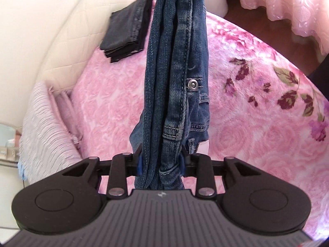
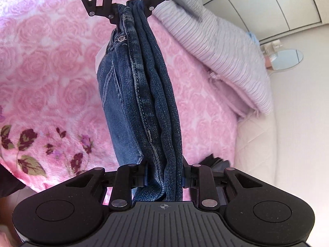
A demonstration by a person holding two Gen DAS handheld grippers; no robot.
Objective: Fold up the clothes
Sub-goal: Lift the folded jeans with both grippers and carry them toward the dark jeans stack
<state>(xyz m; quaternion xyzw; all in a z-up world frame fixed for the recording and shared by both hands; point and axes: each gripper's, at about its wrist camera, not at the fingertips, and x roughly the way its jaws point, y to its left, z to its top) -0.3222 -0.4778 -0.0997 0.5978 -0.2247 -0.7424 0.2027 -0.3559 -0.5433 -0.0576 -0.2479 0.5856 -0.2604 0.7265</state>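
The left gripper [image 1: 160,163], at lower centre of its frame, is clamped on one end of the folded blue denim jeans [image 1: 176,65]. The right gripper [image 2: 164,177] grips the opposite end. The jeans hang stretched between both, above the pink rose-patterned blanket [image 1: 246,123]. A folded black garment [image 1: 127,26] lies upper left. No legible writing is visible; a metal snap button [image 1: 192,84] shows.

Bright, soft daylight, sheer pink curtain [image 1: 287,2] glowing at top right (likely the window side), shadows faint, strong fisheye bending with dark corner vignettes, slight motion blur on striped pillow [image 2: 216,33], centre sharp
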